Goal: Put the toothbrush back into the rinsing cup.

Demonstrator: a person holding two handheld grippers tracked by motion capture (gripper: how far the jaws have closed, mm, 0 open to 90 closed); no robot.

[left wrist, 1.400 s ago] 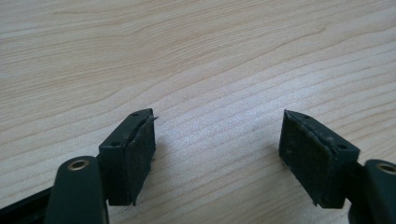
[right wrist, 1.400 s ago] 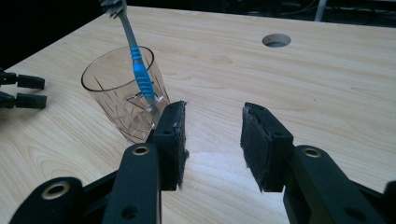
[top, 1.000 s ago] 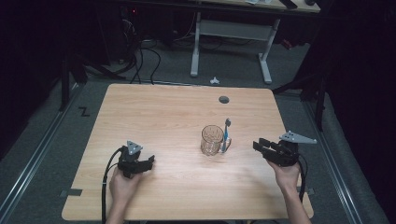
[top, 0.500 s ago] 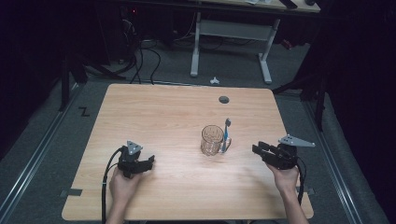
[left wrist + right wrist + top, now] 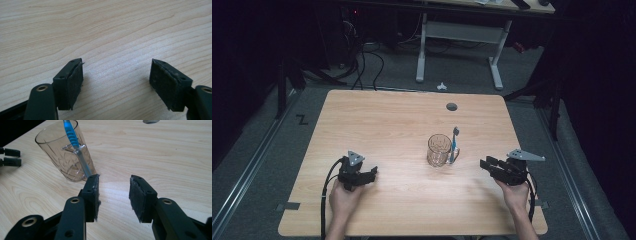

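A clear glass mug (image 5: 439,150) (image 5: 67,157) stands right of the table's middle. A blue toothbrush (image 5: 454,140) (image 5: 72,137) stands upright against its right side by the handle, outside the glass. My right gripper (image 5: 482,164) (image 5: 113,182) hovers to the right of the mug and points at it, jaws open with bare wood between them. My left gripper (image 5: 373,174) (image 5: 116,70) rests low on the table (image 5: 377,120) to the left of the mug, jaws open wide over bare wood. Its tips (image 5: 10,157) show beyond the mug in the right gripper view.
A round grommet hole (image 5: 451,106) sits near the table's far edge. Behind the table stands a white-legged desk (image 5: 459,45), with cables (image 5: 362,65) on the floor to its left. Dark floor surrounds the table.
The right gripper has drifted slightly toward the table's front edge. The left gripper, the mug and the toothbrush have stayed put.
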